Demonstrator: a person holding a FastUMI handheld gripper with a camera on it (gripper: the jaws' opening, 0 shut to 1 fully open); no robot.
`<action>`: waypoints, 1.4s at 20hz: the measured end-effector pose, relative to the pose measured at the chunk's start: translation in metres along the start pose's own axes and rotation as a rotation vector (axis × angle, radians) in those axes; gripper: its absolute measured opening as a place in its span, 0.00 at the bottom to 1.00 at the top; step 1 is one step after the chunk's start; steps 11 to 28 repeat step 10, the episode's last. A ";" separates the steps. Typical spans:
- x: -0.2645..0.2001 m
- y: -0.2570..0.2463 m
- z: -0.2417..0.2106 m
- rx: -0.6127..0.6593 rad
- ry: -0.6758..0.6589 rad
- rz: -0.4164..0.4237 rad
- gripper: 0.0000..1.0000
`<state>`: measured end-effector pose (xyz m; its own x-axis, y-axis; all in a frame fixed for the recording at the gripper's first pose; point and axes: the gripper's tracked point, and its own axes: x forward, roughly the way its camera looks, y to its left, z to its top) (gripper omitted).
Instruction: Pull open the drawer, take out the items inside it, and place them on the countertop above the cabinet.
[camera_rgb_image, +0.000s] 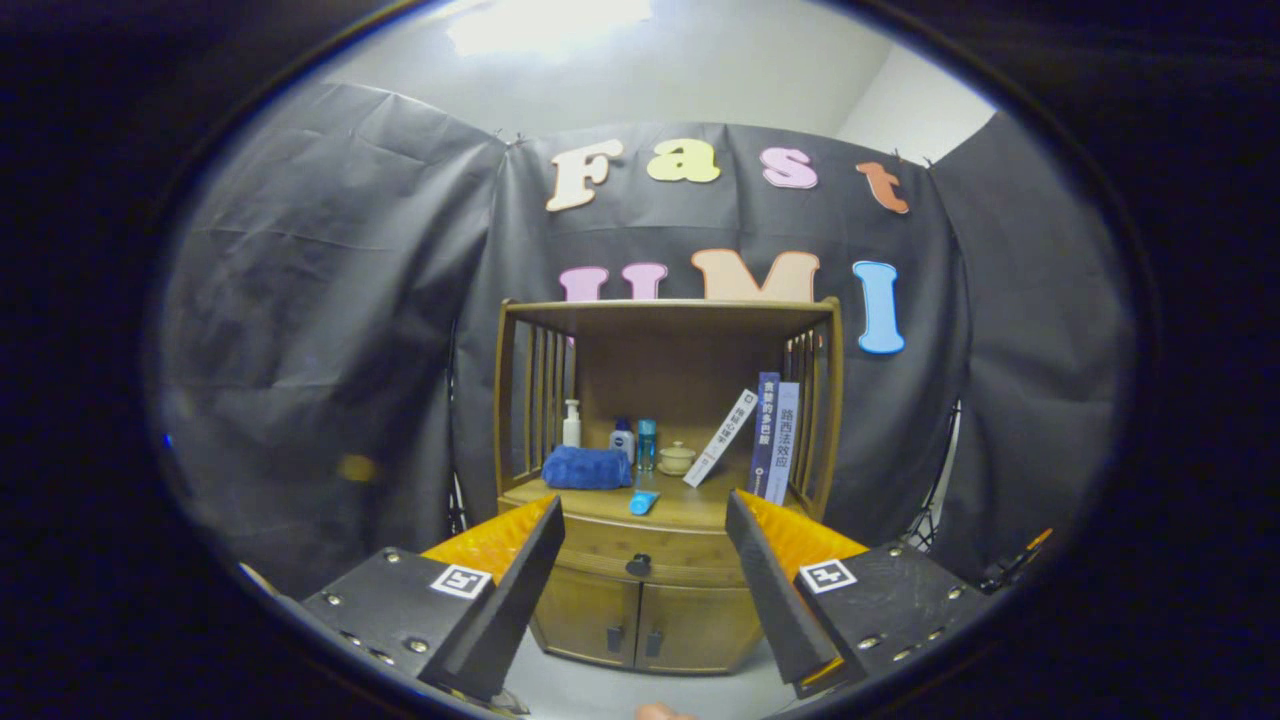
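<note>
Fingers of the gripper (645, 515) stood wide apart at the bottom of the frame, holding nothing, well short of the cabinet (655, 610) at centre. Drawer (640, 552) with its dark knob (639, 566) was closed, seen in the gap between the fingers; its contents could not be seen. On the tabletop (690, 508) above lay a blue cloth (587, 468) and a small blue item (643, 502); bottles (622, 436), a small lidded pot (677, 458) and books (772, 438) stood behind. Two closed doors (640, 628) sat below the drawer.
</note>
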<state>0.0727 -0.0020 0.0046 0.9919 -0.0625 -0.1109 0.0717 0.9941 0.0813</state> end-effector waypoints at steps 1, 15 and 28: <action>-0.008 -0.002 0.000 -0.005 -0.005 0.008 0.96; -0.042 -0.021 0.009 -0.007 -0.051 0.013 0.96; -0.042 -0.021 0.009 -0.007 -0.051 0.013 0.96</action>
